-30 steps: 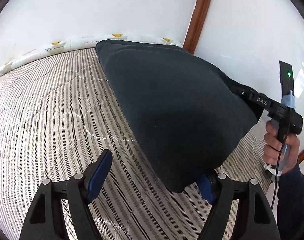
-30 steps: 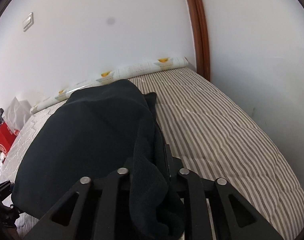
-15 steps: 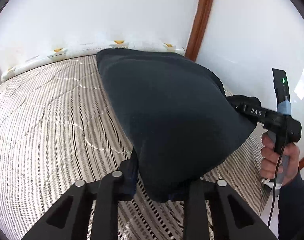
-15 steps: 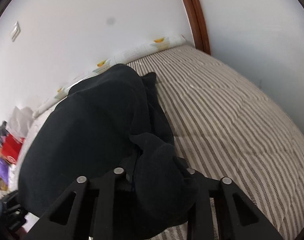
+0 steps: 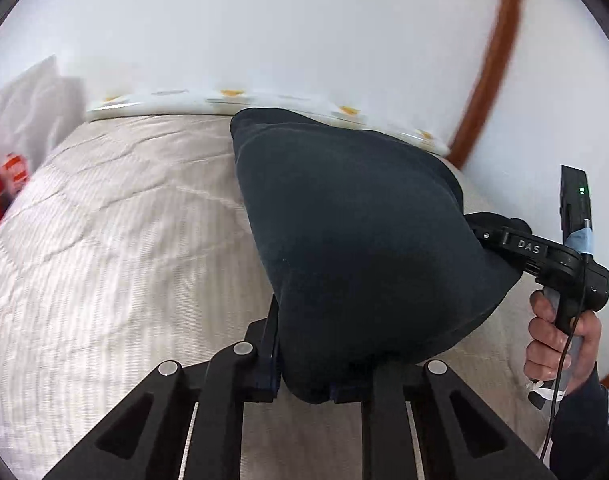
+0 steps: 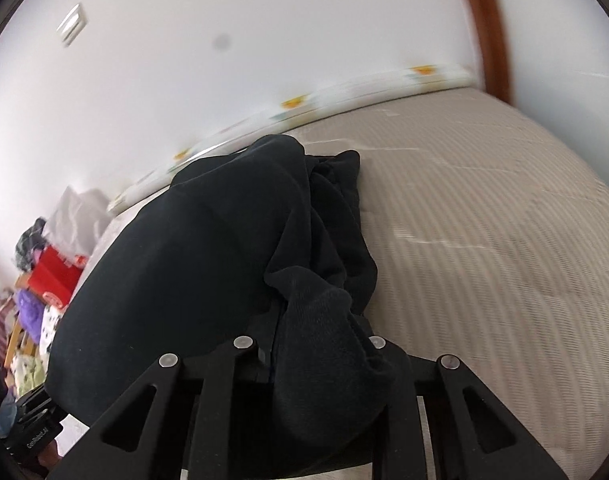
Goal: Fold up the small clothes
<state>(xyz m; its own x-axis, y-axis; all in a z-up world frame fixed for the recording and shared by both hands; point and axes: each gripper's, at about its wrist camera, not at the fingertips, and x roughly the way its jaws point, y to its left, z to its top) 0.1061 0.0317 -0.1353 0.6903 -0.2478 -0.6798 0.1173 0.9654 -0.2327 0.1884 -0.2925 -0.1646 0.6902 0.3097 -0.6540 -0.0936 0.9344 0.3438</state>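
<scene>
1. The dark navy fleece garment point(image 5: 360, 240) is lifted off the striped quilted bed point(image 5: 116, 264) along its near edge; its far end rests on the bed close to the white patterned bolster point(image 5: 288, 100) by the wall.
2. The left gripper point(image 5: 304, 384) holds the near corner. Its jaws are closing, with a thick wad of cloth between them and the pads pressing the fabric.
3. The right gripper point(image 6: 316, 360) is clenched on a bunched fold of the same garment, seen in the right wrist view as a lump draped over and hiding the jaws. In the left wrist view this gripper point(image 5: 488, 236) enters the cloth from the side, held by the person's hand point(image 5: 560, 336).
4. Judgement: two grips along one edge keep that edge spanned, so the cloth hangs as a sheet that can be carried over itself. This reads as the set-up of a fold.
5. Relative to the jaws, the garment runs forward and away from both grippers, sagging between them.
6. Both views are blurred, so the hem line cannot be made out.
7. Risk, as judgement: the bulky right-hand wad may let layers slip unevenly.
</scene>
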